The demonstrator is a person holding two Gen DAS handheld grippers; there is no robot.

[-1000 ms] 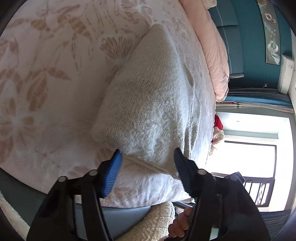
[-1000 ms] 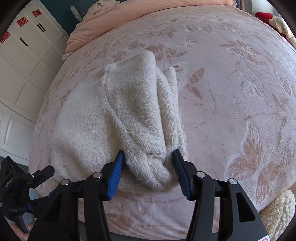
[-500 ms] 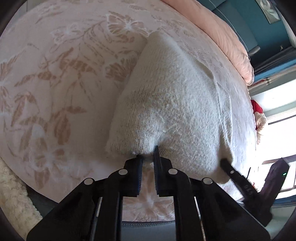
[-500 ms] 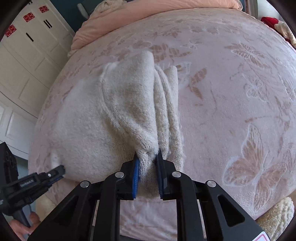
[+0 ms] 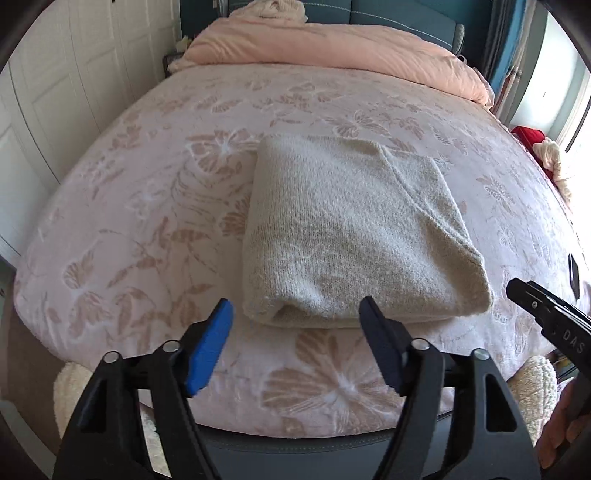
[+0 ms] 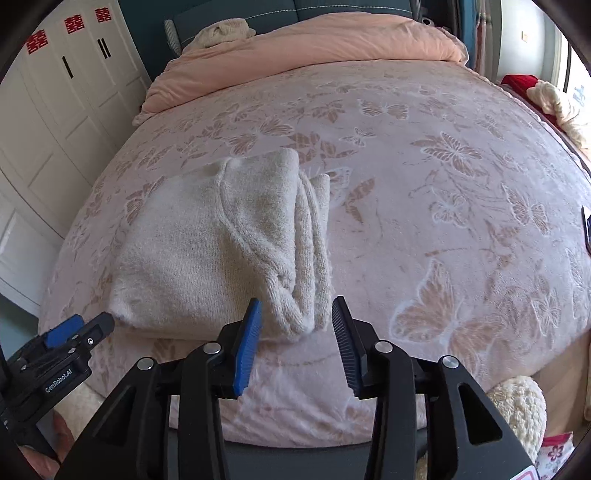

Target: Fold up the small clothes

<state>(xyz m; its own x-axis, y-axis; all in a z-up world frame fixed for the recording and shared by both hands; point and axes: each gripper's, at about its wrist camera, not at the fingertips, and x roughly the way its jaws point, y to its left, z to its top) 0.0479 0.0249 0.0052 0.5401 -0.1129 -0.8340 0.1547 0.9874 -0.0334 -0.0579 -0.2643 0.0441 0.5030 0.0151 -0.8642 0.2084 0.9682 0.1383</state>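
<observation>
The cream knitted sweater (image 5: pixel 354 236) lies folded into a thick block on the bed (image 5: pixel 155 206), a little right of centre in the left wrist view and left of centre in the right wrist view (image 6: pixel 218 251). Its stacked layers and a rolled hem show along the block's right-hand side in the right wrist view, and a raised seam curves down across the top layer.

The left tool (image 5: pixel 295 321) hangs just short of the block's near edge at the bottom of its own frame, jaws opening and already wide apart, with nothing between the blue pads (image 5: pixel 208 345); the sweater's folded edge sits just beyond the tips. The right tool (image 6: pixel 295 321) is at the near right corner of the block, jaws opening too. The bunched hem lies between the fingertips, but whether the pads (image 6: pixel 247 343) touch the knit I cannot tell. Each tool shows at the lower edge of the other's view.

The bedspread is pink with tan butterflies and flowers. A peach duvet (image 5: pixel 332 46) is heaped across the top of the frame by a teal headboard (image 5: pixel 402 26). White wardrobe doors (image 6: pixel 55 110) fill the left side, bearing red paper cut-outs (image 6: pixel 72 24). A red cloth (image 6: pixel 519 81) lies at the upper right edge of the bed.
</observation>
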